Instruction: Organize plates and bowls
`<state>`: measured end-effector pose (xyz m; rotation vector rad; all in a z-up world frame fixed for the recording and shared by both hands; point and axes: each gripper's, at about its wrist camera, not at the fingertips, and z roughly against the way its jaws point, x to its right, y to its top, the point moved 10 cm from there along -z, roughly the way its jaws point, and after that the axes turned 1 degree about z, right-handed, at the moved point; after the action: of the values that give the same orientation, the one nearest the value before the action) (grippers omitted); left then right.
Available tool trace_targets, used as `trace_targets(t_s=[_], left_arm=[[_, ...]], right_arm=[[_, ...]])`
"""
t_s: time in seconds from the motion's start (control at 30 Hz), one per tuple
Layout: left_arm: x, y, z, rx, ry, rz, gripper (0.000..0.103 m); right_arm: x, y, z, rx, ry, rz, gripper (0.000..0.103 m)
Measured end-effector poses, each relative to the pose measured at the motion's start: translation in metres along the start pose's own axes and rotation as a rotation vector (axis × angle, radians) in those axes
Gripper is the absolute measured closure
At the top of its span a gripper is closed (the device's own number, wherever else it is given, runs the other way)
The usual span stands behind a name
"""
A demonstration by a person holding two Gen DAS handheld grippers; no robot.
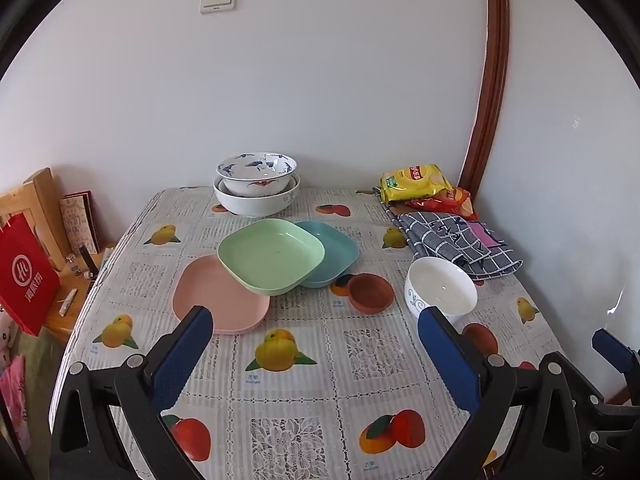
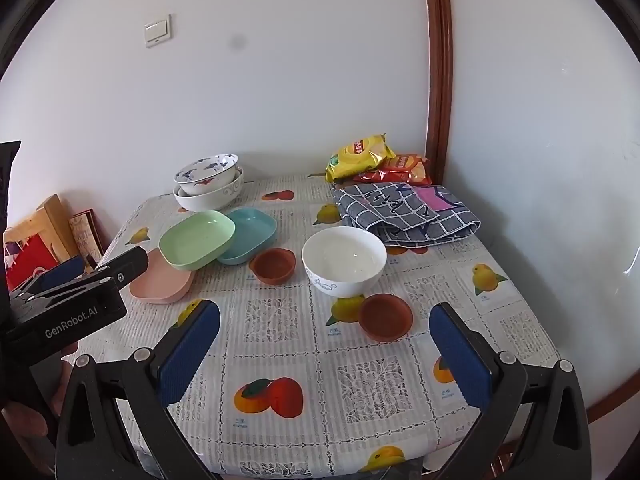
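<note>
— Both grippers, left gripper (image 1: 316, 344) and right gripper (image 2: 324, 340), are hovering spread wide, gripping nothing?
— Yes. Beyond them, brown dishes (image 2: 385, 317) and white bowl (image 2: 344, 266) are sitting mid-table, plates (image 1: 271, 255) overlapping, stacked bowls (image 1: 257, 184) standing by the wall.

Green plate (image 1: 271, 255) tilts across pink plate (image 1: 218, 300) at seven o'clock and blue plate (image 1: 334, 254) at three; nested bowls (image 1: 256, 186) at twelve o'clock.

White walls (image 1: 320, 80), brown corner trim (image 1: 490, 80)
</note>
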<state>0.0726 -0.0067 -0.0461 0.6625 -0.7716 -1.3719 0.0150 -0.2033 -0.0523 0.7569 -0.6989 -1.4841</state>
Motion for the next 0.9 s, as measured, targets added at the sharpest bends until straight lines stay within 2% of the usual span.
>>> trace_targets(t_s=[0.9], left_arm=[[-0.0026,-0.0035,0.0033,0.001,0.001,0.010,0.000]], right_arm=[[-0.0050,-0.0001,-0.0011,-0.005,-0.006,0.012,0.000]])
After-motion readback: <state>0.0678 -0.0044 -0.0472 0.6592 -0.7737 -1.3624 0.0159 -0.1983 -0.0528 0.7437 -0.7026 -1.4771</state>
